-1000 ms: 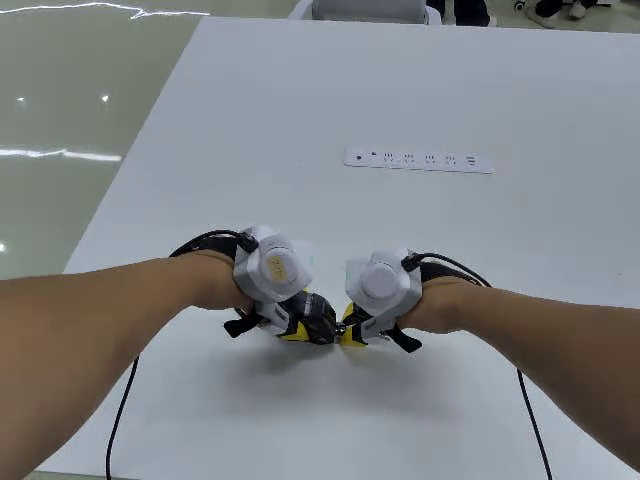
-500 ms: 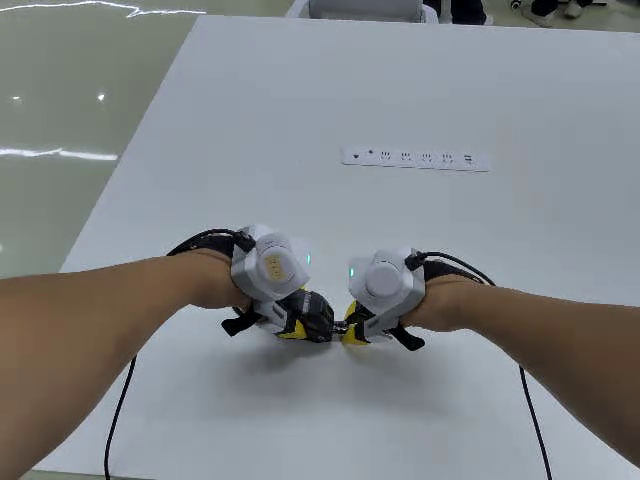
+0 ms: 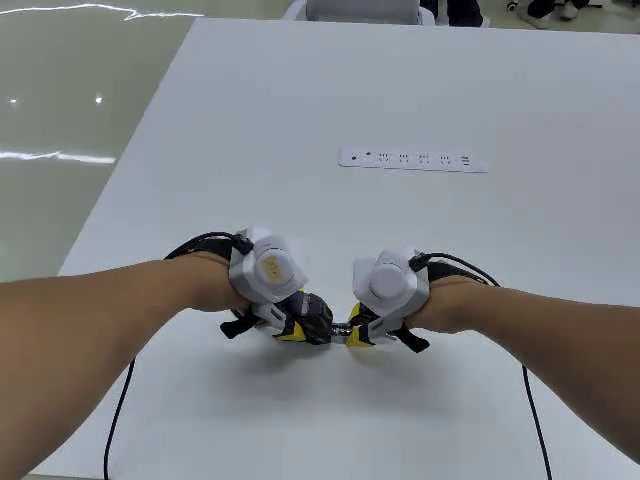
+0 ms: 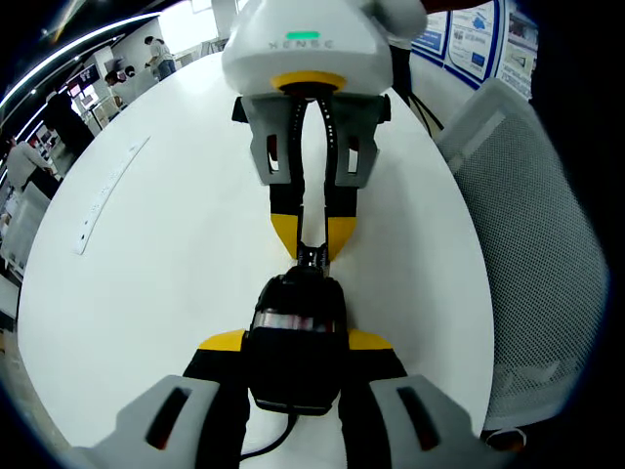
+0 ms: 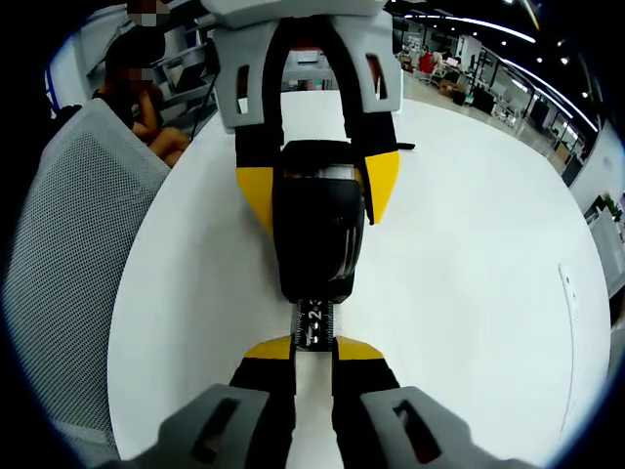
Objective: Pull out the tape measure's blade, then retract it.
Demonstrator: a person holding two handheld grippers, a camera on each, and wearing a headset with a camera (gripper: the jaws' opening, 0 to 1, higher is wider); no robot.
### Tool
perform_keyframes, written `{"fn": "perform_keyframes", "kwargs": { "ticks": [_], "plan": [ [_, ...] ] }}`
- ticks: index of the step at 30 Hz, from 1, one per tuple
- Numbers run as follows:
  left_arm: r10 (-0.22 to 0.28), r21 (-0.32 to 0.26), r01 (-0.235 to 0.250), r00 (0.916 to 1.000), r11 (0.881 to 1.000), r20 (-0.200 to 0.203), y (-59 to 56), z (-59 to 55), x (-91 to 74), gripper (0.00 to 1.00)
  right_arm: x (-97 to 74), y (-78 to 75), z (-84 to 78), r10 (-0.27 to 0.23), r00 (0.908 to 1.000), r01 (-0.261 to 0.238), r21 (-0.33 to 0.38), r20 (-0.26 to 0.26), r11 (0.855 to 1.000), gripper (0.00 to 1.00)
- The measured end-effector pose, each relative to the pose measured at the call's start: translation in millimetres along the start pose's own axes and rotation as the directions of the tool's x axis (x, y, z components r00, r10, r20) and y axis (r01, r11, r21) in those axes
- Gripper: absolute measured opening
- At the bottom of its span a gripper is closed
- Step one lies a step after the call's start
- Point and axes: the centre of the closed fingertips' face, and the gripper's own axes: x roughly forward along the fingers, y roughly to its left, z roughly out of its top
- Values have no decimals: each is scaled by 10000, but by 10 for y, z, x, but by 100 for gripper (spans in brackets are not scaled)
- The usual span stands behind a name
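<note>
A black tape measure point(image 3: 314, 318) lies low over the white table point(image 3: 420, 70), between my two grippers. My left gripper point(image 3: 292, 322) is shut on its case point(image 4: 298, 337), one yellow-tipped jaw on each side. My right gripper point(image 3: 358, 333) faces it and is shut on the blade's end. A short piece of the printed blade point(image 5: 312, 322) runs from the case point(image 5: 317, 230) into my right gripper point(image 5: 312, 350). In the left gripper view, the right gripper point(image 4: 312, 244) pinches the tip just ahead of the case.
A white power strip point(image 3: 412, 159) lies on the table beyond the grippers. Black cables point(image 3: 120, 410) trail back from both grippers toward the near edge. A grey mesh chair point(image 4: 532, 244) stands at the table's side. Shiny floor point(image 3: 60, 120) lies past the left edge.
My right gripper has moved a little to the right, away from the case, and a short piece of blade has come out. The left gripper holds still.
</note>
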Motion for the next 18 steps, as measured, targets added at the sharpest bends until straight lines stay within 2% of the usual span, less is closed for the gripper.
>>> {"fn": "perform_keyframes", "kwargs": {
  "ticks": [18],
  "plan": [
    [-20, -69, 20, 10000, 10000, 22, 5, 1, 10, 30, -50, -4, -72, 33, 10000, -33, 58, -68, 10000, 12]
  ]
}}
